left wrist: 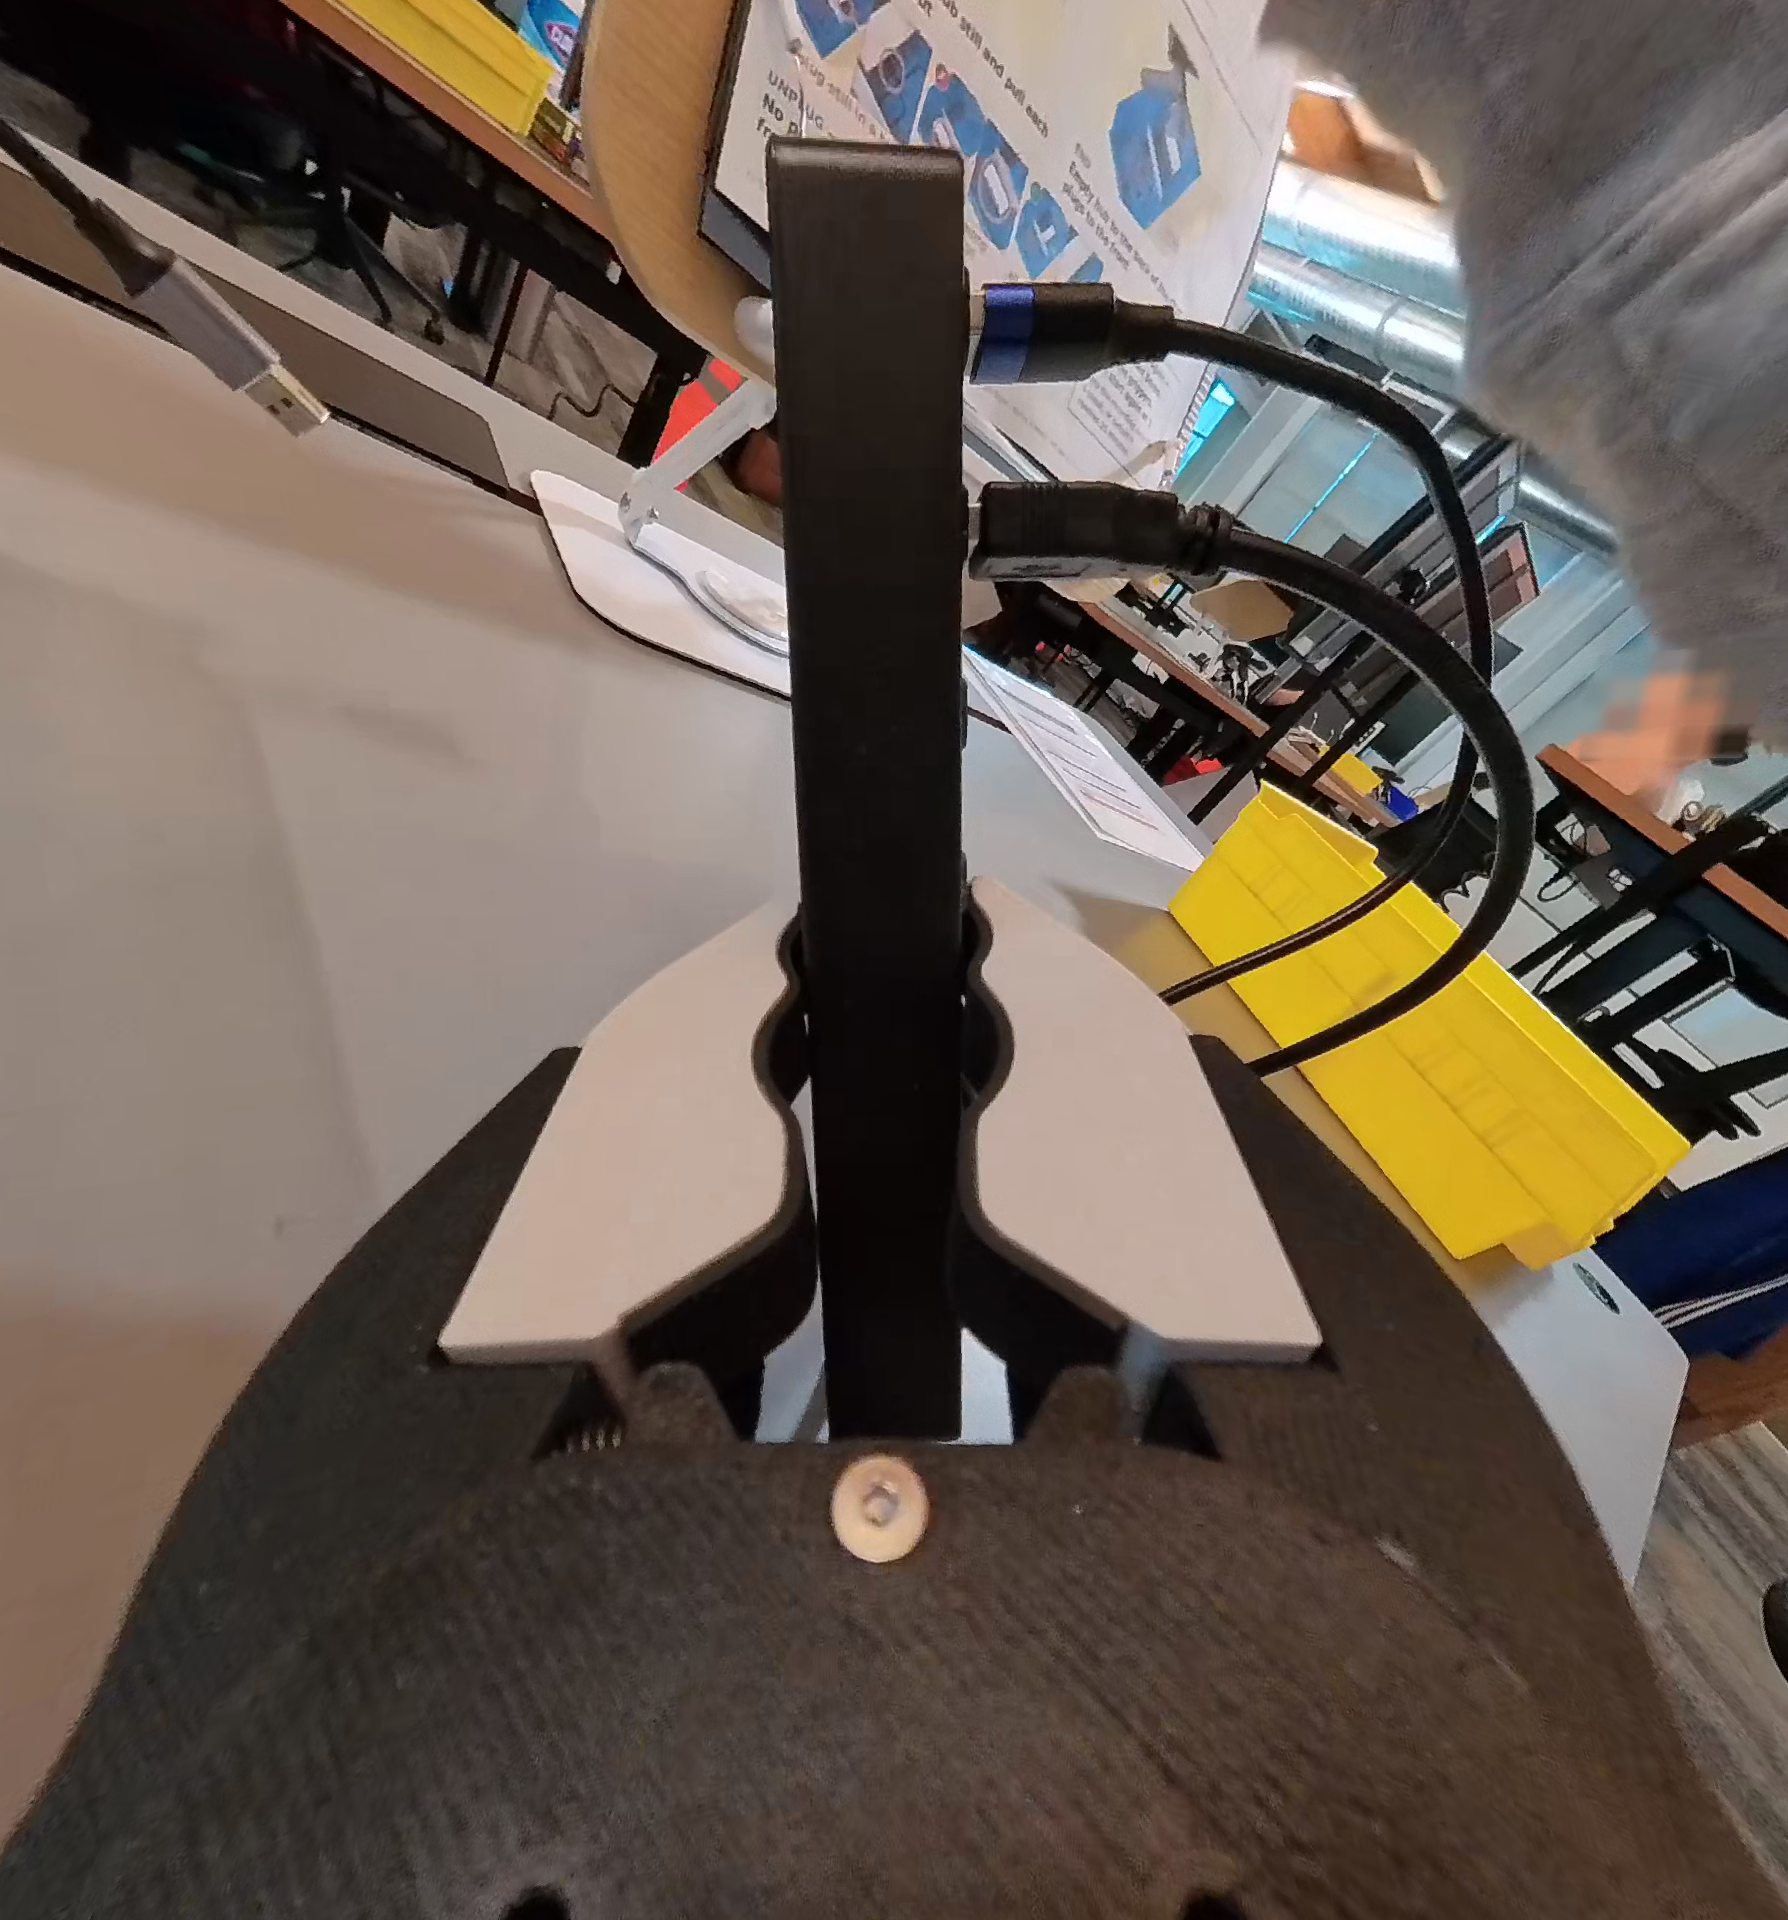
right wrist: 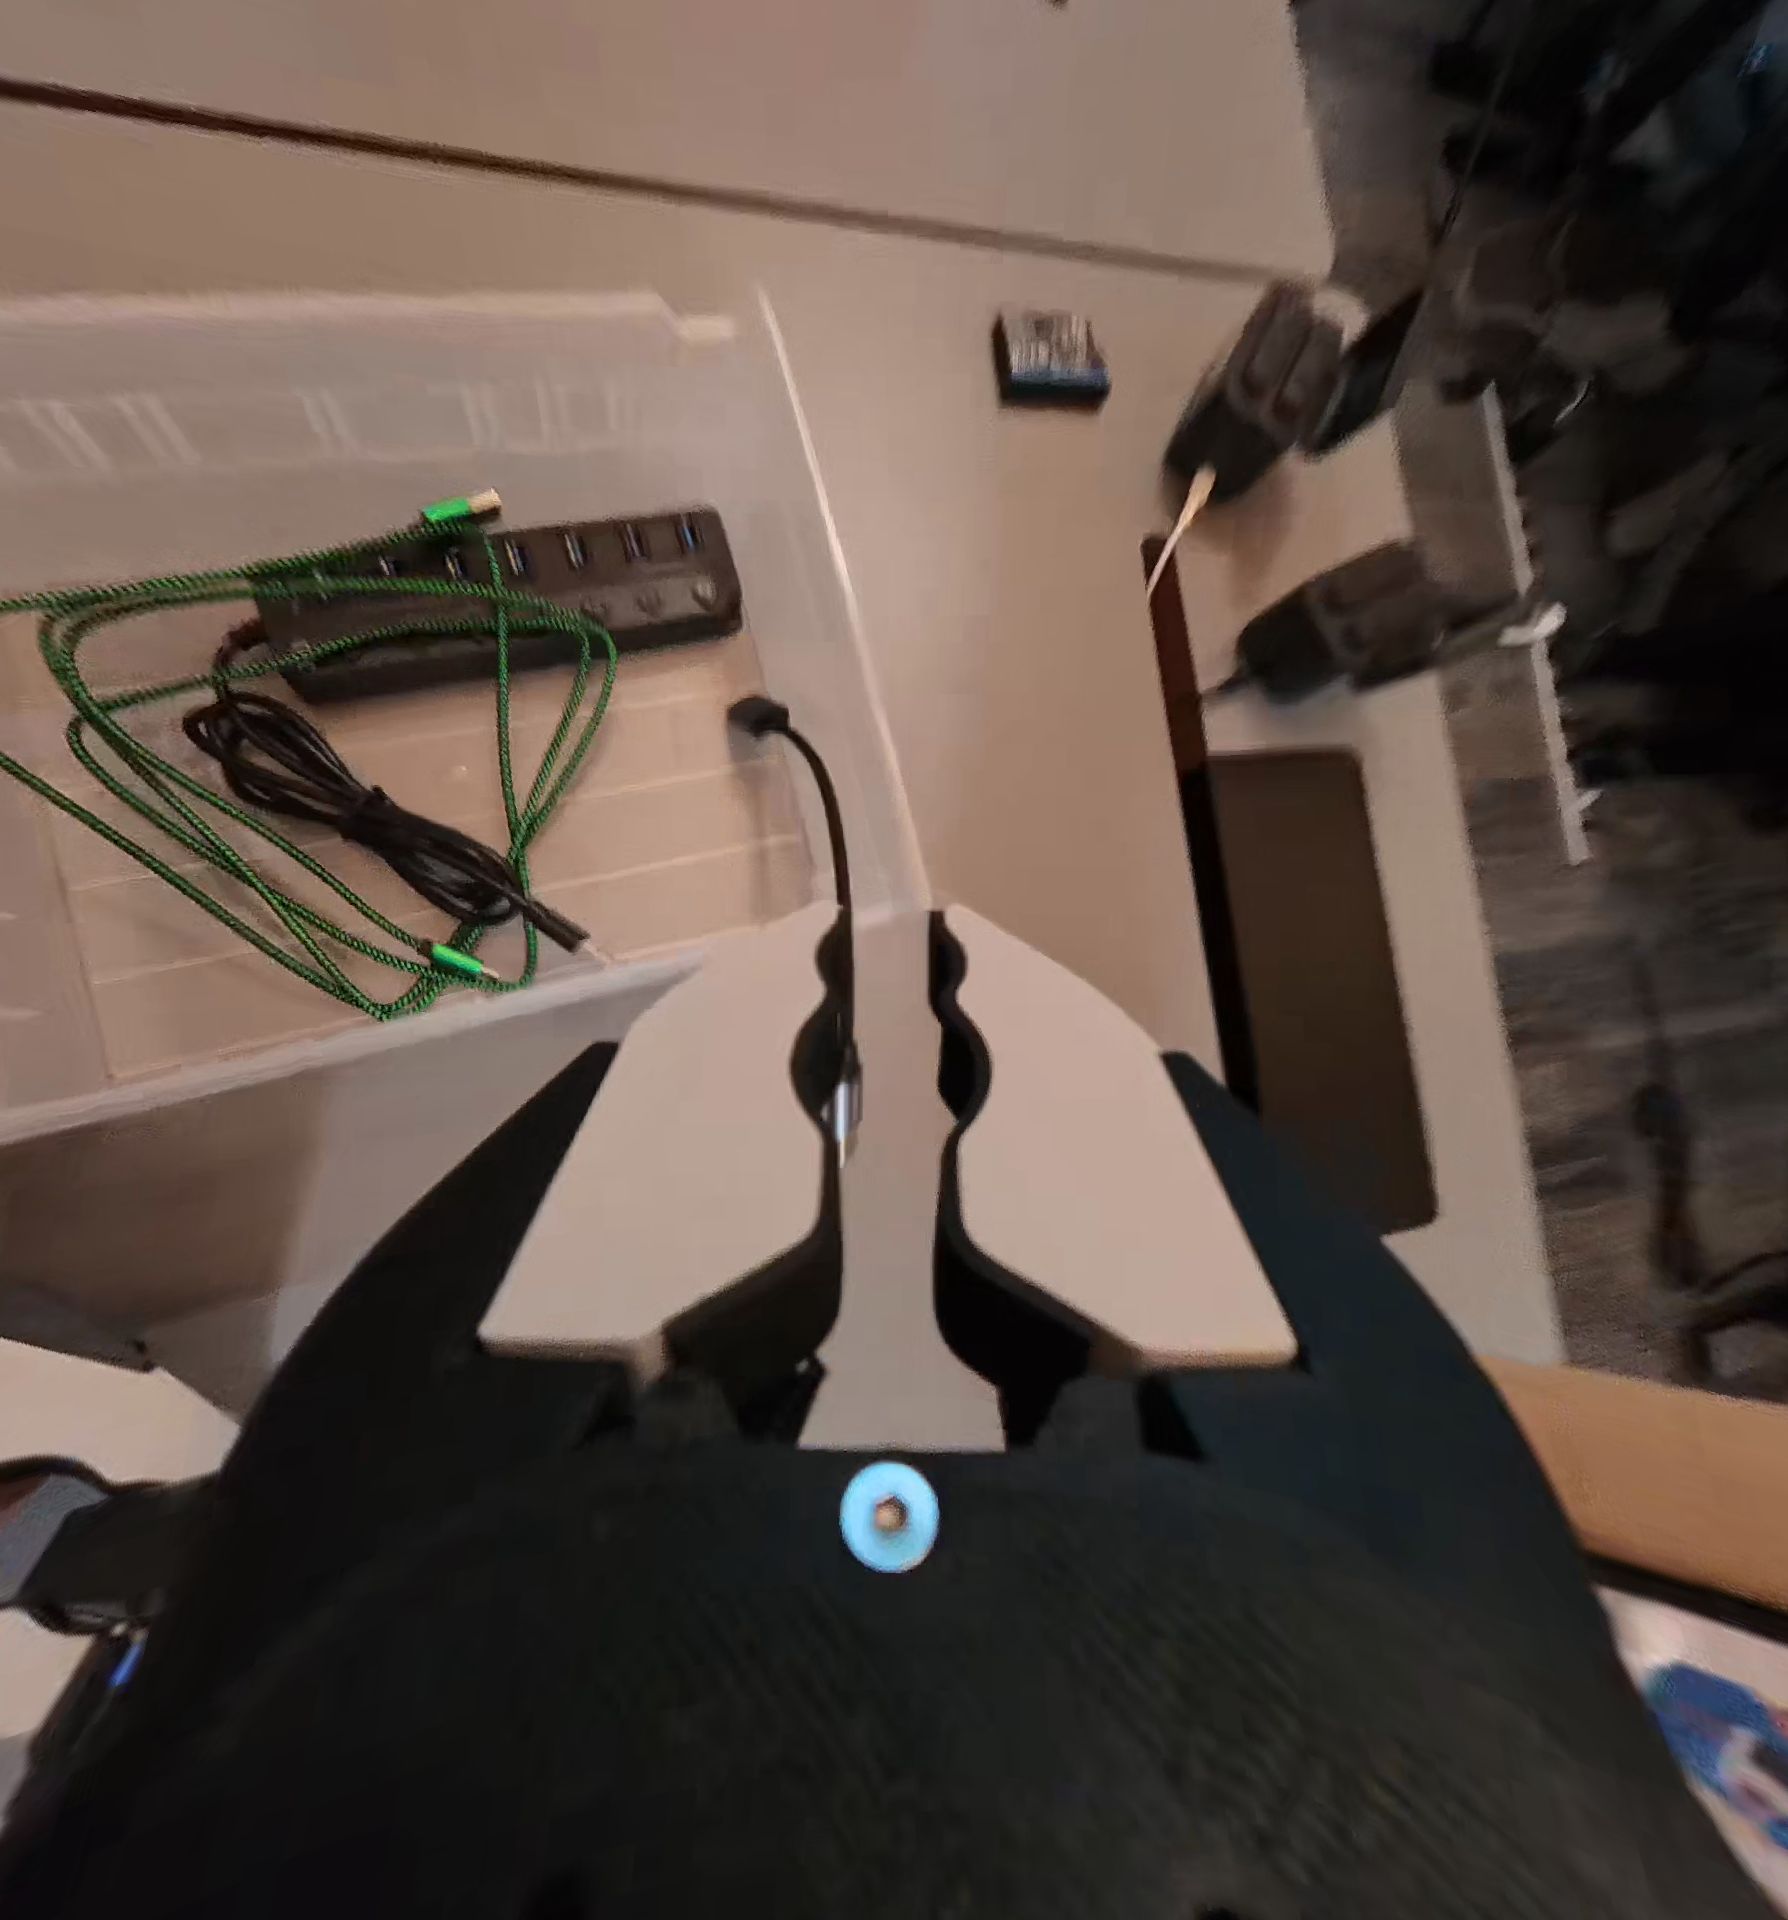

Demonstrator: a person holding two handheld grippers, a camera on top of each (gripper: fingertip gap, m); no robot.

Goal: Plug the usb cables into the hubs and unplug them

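Observation:
My left gripper (left wrist: 877, 904) is shut on a black hub (left wrist: 869, 520) and holds it upright, edge-on, above the white table. Two cables are plugged into its right side: a plug with a blue band (left wrist: 1035, 332) near the top and a black plug (left wrist: 1077, 535) below it. A loose grey USB plug (left wrist: 235, 353) hangs at the upper left. My right gripper (right wrist: 885, 925) is open with a narrow gap. A thin black cable (right wrist: 833, 821) with a silver tip runs along its left finger. A second black hub (right wrist: 578, 603) lies in a clear bin (right wrist: 838, 582) with a green cable (right wrist: 277, 862).
A yellow bin (left wrist: 1409, 1060) stands at the table's right edge. An instruction sheet (left wrist: 973, 156) stands behind the held hub, and a person's grey sleeve (left wrist: 1648, 312) fills the upper right. Black power adapters (right wrist: 1254, 395) and a dark mat (right wrist: 1305, 987) lie right of the clear bin. Tip to tip, the grippers are about 25 cm apart.

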